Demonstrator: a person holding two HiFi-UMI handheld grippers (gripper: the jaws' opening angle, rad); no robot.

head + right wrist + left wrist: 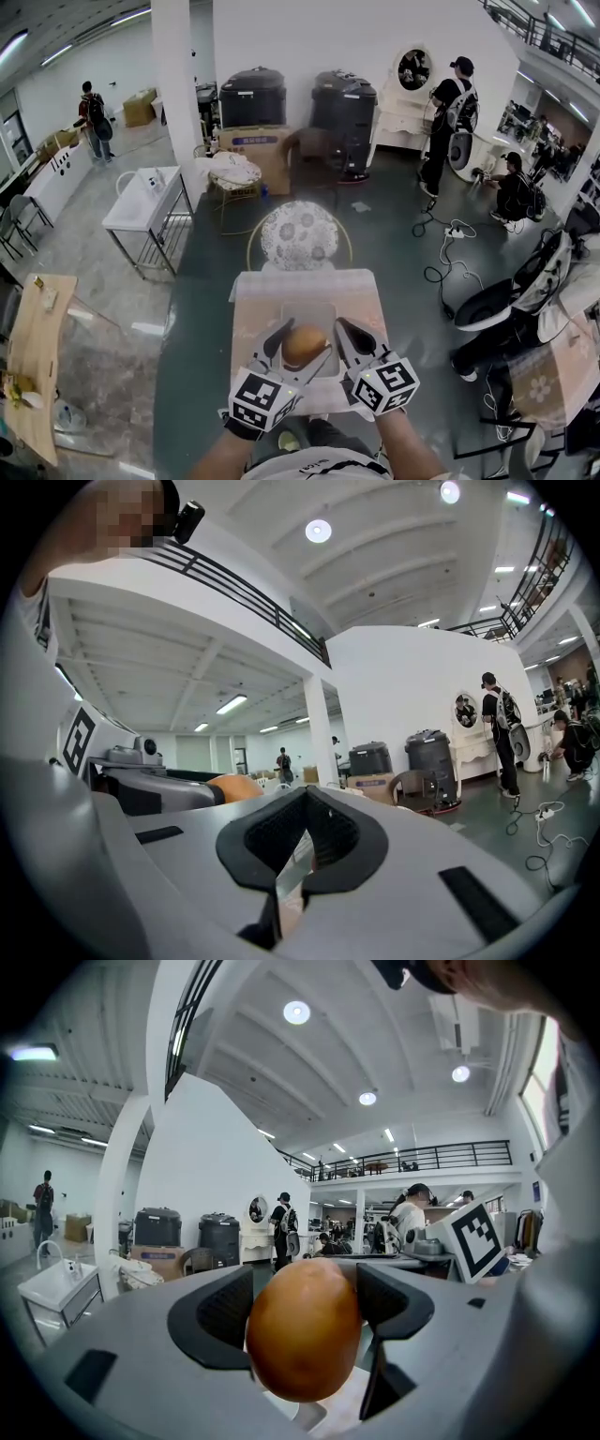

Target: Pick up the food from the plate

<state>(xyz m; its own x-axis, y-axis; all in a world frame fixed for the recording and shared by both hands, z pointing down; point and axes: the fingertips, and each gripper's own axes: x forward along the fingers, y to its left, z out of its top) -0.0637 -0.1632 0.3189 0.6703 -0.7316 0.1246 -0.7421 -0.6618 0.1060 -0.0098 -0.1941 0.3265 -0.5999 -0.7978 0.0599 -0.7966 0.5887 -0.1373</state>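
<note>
Our forearms (234, 450) reach in from the bottom edge of the head view, each ending in a gripper topped by a marker cube.

Beneath them stands a small pale pink desk (251, 314), and just beyond its far edge is a round chair (298, 234) with a patterned seat. On the desk lies a pale, squarish plate (319, 311), directly under the two grippers.

Our left gripper (300, 349) points up and to the right over the plate. In the left gripper view, the left gripper (305, 1302) has its dark fingers (223, 1312) spread to either side of the food (305, 1340) and pressed against it, so it is gripping the food. Our right gripper (349, 336) sits just beside it on the right, angled up and to the left. In the right gripper view, the right gripper (302, 841) has its fingers (267, 841) closed together with nothing between them.

The food (305, 344) is a smooth, egg-shaped, orange-brown piece. It sits over the middle of the plate, between the left fingers. We cannot tell whether its underside touches the plate. From the right gripper view, part of the food (234, 787) shows at the left, beside the grey body of the left gripper (150, 789).
</note>
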